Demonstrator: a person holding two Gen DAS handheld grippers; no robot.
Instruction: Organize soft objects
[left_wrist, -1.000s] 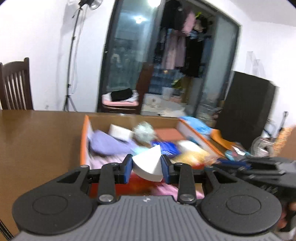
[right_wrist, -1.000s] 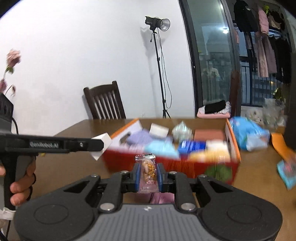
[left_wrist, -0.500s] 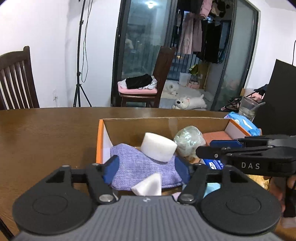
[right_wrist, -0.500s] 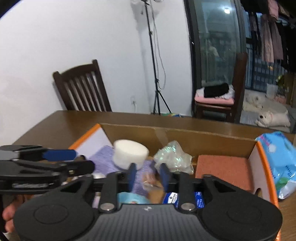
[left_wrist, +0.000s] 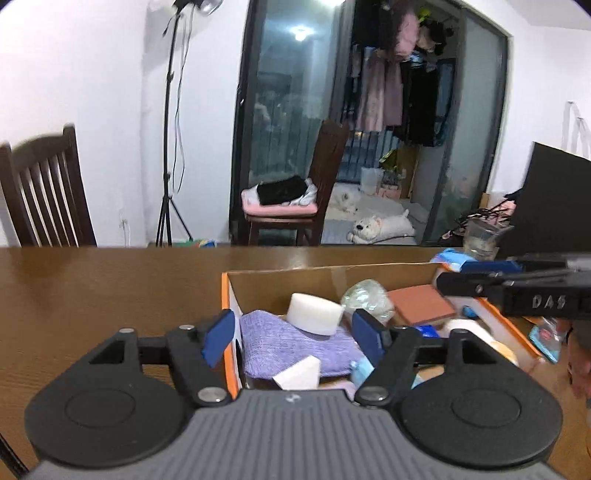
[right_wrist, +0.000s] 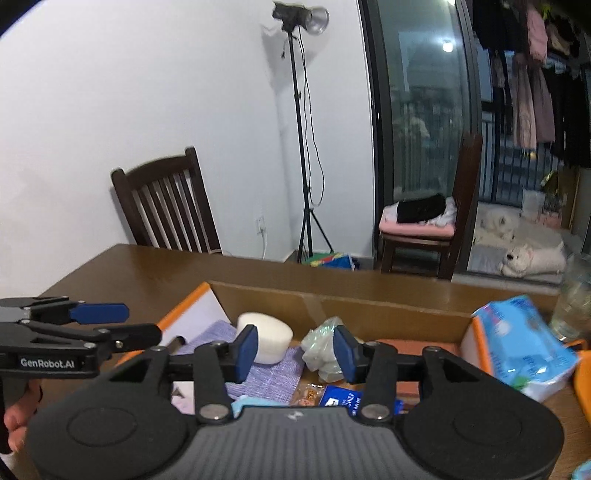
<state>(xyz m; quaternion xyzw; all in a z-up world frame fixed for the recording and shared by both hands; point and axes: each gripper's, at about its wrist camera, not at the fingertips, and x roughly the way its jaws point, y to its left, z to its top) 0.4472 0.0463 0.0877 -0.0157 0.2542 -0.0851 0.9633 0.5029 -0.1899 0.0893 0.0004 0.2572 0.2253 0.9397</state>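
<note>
Brown wooden surface (left_wrist: 110, 291) carries everything. It is broad and bare on the left, so the sorting is concentrated at one spot.

Cardboard box (left_wrist: 332, 275) with orange outer walls sits open-topped on the surface. Judged to be the collecting bin for the soft objects, since nearly all of them lie inside it.

Pack of tissues (right_wrist: 524, 343) in blue-and-white wrap lies just outside the right wall of the box. Probably not yet sorted.

Inside the box: lilac knitted cloth (left_wrist: 295, 343) spread flat at the left end, serving as a bed for smaller pieces. Terracotta sponge block (left_wrist: 421, 304) lies at the far right. Round white sponge (left_wrist: 314, 314) rests on the far edge of the cloth. Crumpled clear plastic bag (left_wrist: 364, 297) sits between sponge and block, against the far wall. White wedge sponge (left_wrist: 299, 373) lies on the near edge of the cloth, below the left tongs.

Left tongs (left_wrist: 291, 336) hover over the left end of the box, jaws wide and opening, nothing between the pads.

Right tongs (right_wrist: 293, 349) hover over the middle of the box, jaws opening and empty. A snack packet (right_wrist: 306, 395) lies beneath them. Both look like fresh drops.
</note>
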